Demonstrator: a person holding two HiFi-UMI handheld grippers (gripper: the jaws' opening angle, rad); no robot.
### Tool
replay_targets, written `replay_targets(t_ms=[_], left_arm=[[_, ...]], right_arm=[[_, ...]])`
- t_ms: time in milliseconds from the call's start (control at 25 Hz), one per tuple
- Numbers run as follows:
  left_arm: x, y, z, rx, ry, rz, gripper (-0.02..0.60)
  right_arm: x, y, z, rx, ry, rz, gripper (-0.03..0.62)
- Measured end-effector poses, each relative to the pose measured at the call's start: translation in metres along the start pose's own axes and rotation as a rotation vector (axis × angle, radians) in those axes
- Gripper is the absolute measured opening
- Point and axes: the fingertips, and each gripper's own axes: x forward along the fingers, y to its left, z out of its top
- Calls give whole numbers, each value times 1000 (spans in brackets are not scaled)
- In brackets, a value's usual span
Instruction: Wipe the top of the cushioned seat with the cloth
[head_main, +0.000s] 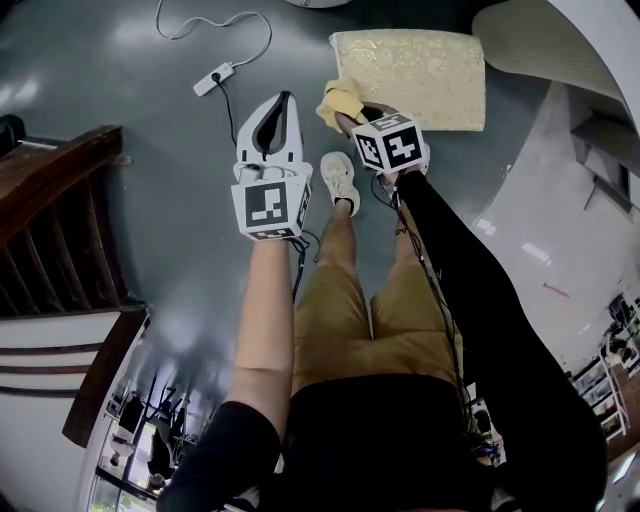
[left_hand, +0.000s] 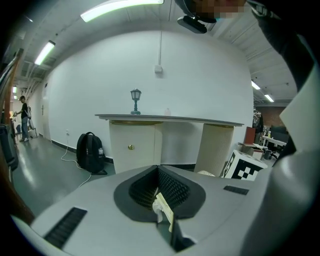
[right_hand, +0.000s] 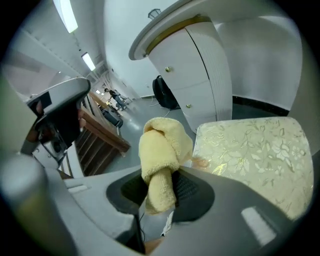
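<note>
The cushioned seat (head_main: 410, 75) is a pale gold patterned pad low on the floor ahead of me; the right gripper view shows its top (right_hand: 255, 155) just beyond the jaws. My right gripper (head_main: 347, 117) hovers at its near left corner, shut on a bunched yellow cloth (head_main: 340, 98), which rises out of the jaws (right_hand: 160, 160). To its left my left gripper (head_main: 283, 100) is held over bare floor with its jaws together (left_hand: 158, 169). Only a small pale scrap shows deep inside them.
A white power strip (head_main: 213, 78) with its cable lies on the grey floor at upper left. A dark wooden stair rail (head_main: 60, 200) is at left and a white curved counter (head_main: 560, 40) at upper right. My shoe (head_main: 340, 180) stands just before the seat. A black backpack (left_hand: 91, 152) leans by a white cabinet (left_hand: 135, 147).
</note>
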Motion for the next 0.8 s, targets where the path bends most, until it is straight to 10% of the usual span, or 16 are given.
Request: replay_targets(t_ms=[280, 800], left_arm=[[-1, 7, -12, -18, 20, -21, 8], [30, -46, 1, -7, 27, -56, 8]], right_arm=[[14, -56, -39, 89, 155, -227, 104], [-64, -162, -46, 138, 103, -373, 104]])
